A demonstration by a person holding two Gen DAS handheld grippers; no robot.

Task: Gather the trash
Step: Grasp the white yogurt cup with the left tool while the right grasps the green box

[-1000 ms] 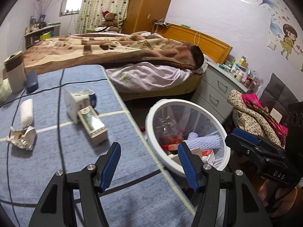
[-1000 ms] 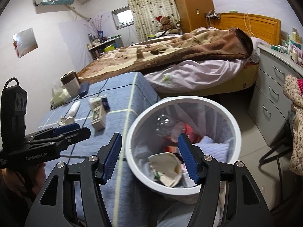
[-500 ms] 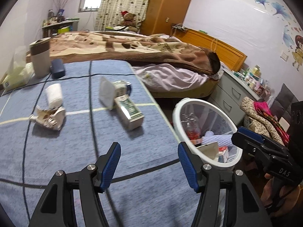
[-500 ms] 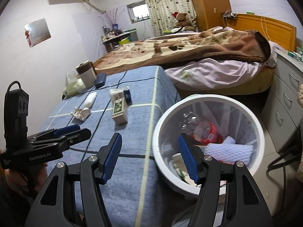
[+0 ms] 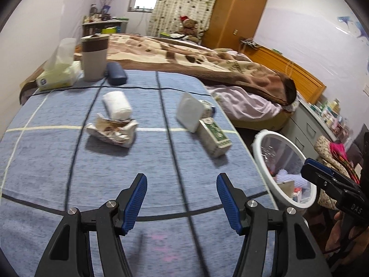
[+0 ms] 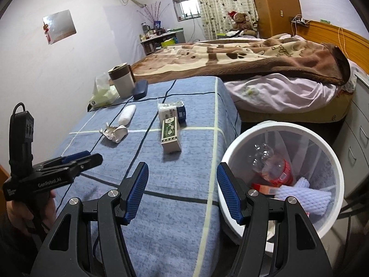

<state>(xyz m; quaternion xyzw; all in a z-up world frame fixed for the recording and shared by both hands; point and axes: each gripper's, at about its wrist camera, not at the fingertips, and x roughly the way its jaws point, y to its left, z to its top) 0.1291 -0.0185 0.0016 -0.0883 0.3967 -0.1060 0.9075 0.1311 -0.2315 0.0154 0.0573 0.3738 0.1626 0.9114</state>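
Left hand-held gripper (image 5: pixel 181 198) hovers over a blue checked surface (image 5: pixel 46 161), its blue-padded jaws spread apart with nothing between them. Right hand-held gripper (image 6: pixel 182 191) is likewise spread wide and empty, hanging above the near edge of the same surface, with its right jaw over the rim of a white trash bin (image 6: pixel 332 152).

Four pieces of trash lie on the surface. A crumpled paper wrapper (image 5: pixel 111 132) sits left of centre, and a white rolled wad (image 5: pixel 117 105) lies just behind it, touching or nearly touching. To the right, a green and white carton (image 5: pixel 214 136) lies on its side near the surface's right edge, with a white and blue packet (image 5: pixel 196 110) just behind it.

At the far left corner of the surface stand a tissue pack (image 5: pixel 57 73), a brown-banded cup (image 5: pixel 95 56) and a dark blue case (image 5: pixel 116 76), close together.

The trash bin stands on the floor just beside the surface's right edge. Inside it are a clear plastic bottle with a red label (image 6: pixel 272 166), a white foam net sleeve (image 6: pixel 304 196) and an orange box (image 6: pixel 263 188).

Beyond the surface is a bed (image 6: pixel 288 87) with a brown and cream blanket (image 6: pixel 230 53), and a teddy bear (image 6: pixel 241 20) sits at its far end.
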